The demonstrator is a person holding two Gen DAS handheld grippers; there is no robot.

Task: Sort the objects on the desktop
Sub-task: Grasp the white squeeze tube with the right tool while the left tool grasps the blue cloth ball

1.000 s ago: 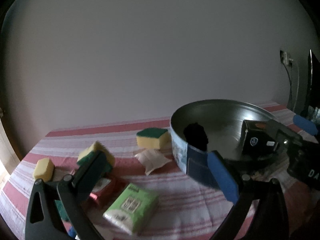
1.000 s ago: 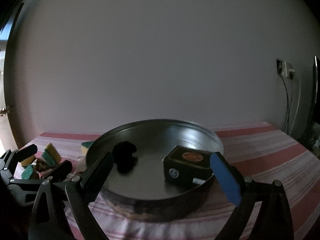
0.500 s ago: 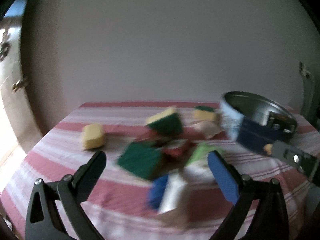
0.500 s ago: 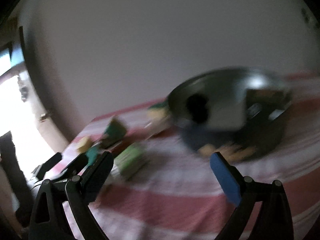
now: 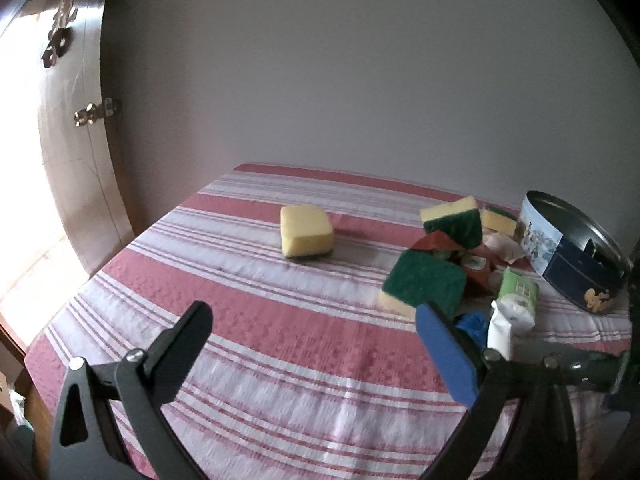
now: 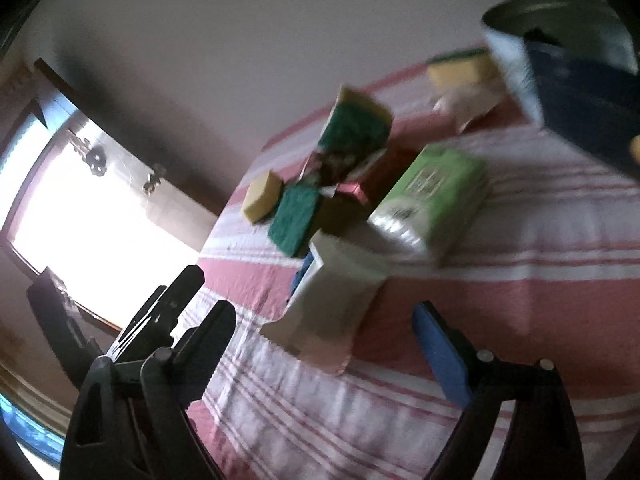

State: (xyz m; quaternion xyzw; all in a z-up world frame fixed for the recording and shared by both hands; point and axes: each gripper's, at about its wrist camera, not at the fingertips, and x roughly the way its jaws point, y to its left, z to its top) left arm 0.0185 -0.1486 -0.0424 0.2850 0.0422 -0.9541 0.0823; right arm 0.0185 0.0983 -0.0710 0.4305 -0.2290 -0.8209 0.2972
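Both tongs have swung away from the round tin [image 5: 568, 256] toward the clutter of sponges on the striped table [image 5: 280, 360]. Left tongs [image 5: 316, 344] gape empty; right tongs [image 6: 324, 344], just narrowing slightly, hang empty over a white packet [image 6: 336, 304] beside the green tissue pack [image 6: 432, 200].

A plain pale wall [image 5: 340, 80] fills the back of the room, without pictures. At the left stands a brown wooden door [image 5: 76, 152] with a metal handle [image 5: 94, 114] (the leaf looks shiny). Strong daylight comes from the bright opening [image 6: 92, 216] beside it. The table carries a cloth [image 5: 280, 320] with red and white stripes, reaching to the wall
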